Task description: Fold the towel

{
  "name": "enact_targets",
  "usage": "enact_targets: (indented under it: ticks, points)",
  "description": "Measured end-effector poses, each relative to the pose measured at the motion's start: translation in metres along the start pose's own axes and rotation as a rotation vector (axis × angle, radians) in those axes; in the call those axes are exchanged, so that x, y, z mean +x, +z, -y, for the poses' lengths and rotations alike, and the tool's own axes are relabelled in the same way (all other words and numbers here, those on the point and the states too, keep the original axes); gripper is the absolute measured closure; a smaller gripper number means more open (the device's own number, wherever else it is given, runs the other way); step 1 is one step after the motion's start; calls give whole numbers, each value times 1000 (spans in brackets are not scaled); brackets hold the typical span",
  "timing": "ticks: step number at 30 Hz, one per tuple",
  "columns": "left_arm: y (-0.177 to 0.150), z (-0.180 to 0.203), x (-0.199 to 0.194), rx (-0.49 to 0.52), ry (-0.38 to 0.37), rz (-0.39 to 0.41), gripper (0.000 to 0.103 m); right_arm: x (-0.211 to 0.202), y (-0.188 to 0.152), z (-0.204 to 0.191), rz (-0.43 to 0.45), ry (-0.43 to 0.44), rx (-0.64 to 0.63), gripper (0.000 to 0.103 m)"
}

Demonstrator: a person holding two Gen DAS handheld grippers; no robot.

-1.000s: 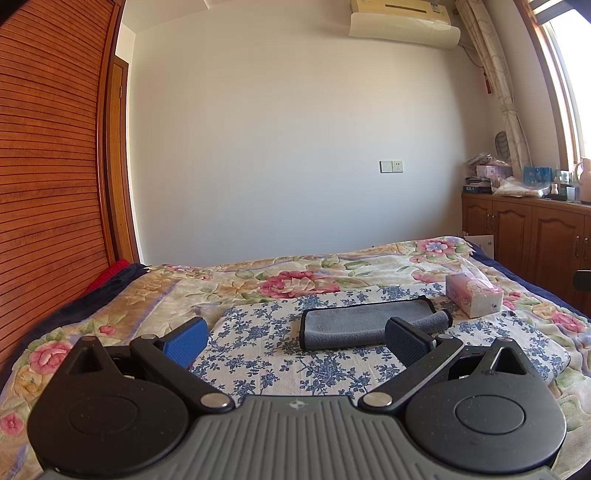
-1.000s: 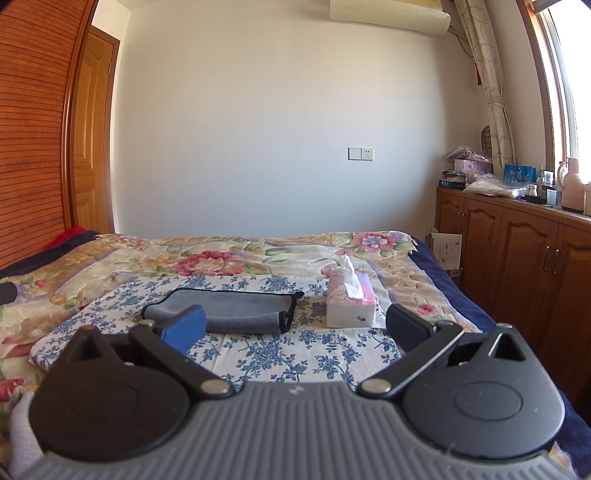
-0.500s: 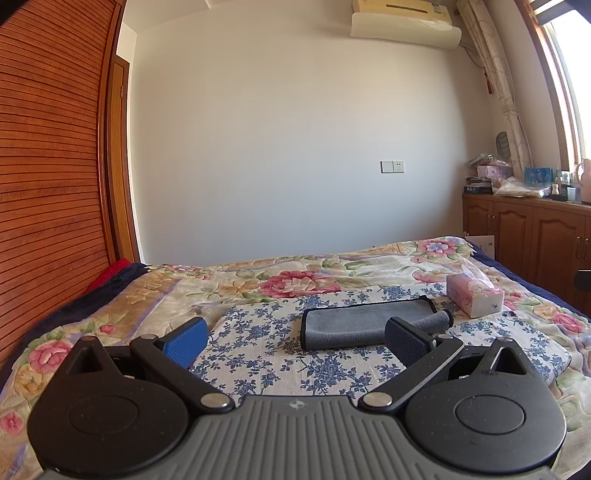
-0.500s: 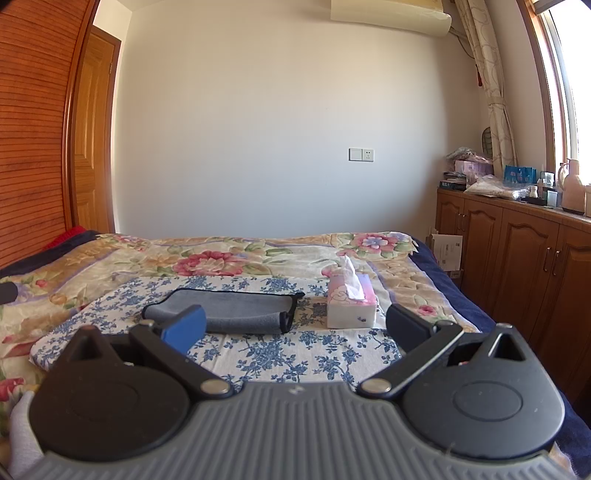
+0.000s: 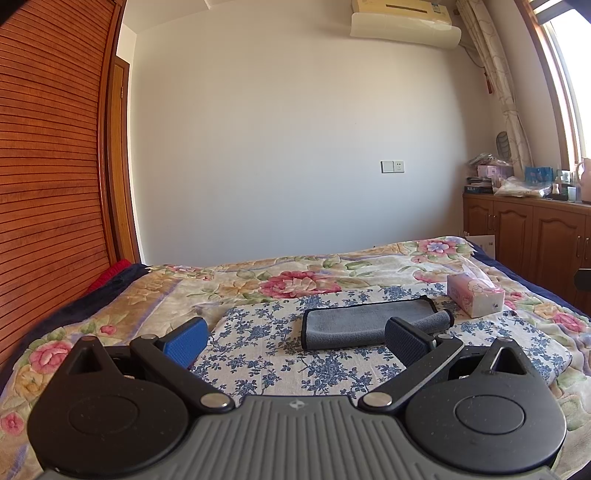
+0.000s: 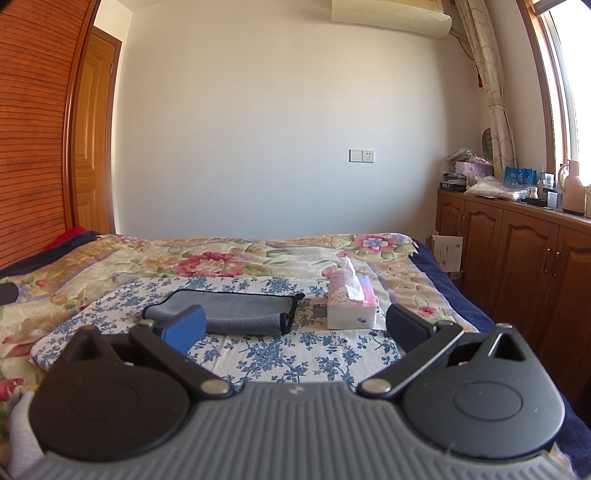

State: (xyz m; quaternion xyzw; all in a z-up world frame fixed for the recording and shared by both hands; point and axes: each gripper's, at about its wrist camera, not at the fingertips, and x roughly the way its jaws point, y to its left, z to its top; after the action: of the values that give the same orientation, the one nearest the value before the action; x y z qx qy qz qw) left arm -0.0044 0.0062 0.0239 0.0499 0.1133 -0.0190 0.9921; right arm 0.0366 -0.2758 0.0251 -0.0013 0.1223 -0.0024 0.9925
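While both grippers hang above the near edge of the bed (image 5: pixel 155 291), neither of them touches anything. The left gripper (image 5: pixel 295 341) has its jaws spread wide and nothing is between them; one pad is blue (image 5: pixel 184 341) and the other is dark. The right gripper (image 6: pixel 295 332) is released in the same way, with wide jaws and nothing held.

The towel (image 5: pixel 365 325) is grey with a dark border. It lies already folded into a long narrow shape on a cloth (image 5: pixel 266 354) with small blue flowers, which is spread over the flowered bed cover. In the left view the towel is ahead of the gripper and a little to the right, and its right end looks rolled. In the right view the towel (image 6: pixel 236 310) is ahead and to the left, partly behind the blue pad (image 6: pixel 186 330).

A tissue box (image 6: pixel 351 310) in pink and white stands just beside the right end of the towel, with one tissue coming up from the top. I cannot tell if the box touches the towel.

Behind the bed there is a plain white wall (image 6: pixel 277 129) with a switch (image 6: pixel 361 156) and an air conditioner (image 5: pixel 404 22) high up. Wooden cabinets (image 6: pixel 517 251) stand along the right side under the window, with many small things on top
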Motion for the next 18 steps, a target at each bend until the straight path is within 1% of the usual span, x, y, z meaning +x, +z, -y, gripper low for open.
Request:
enact_targets:
  ticks: [18]
  points:
    - [0,-1,2,1,1,0,0,0,-1,0,1,0,-1,0]
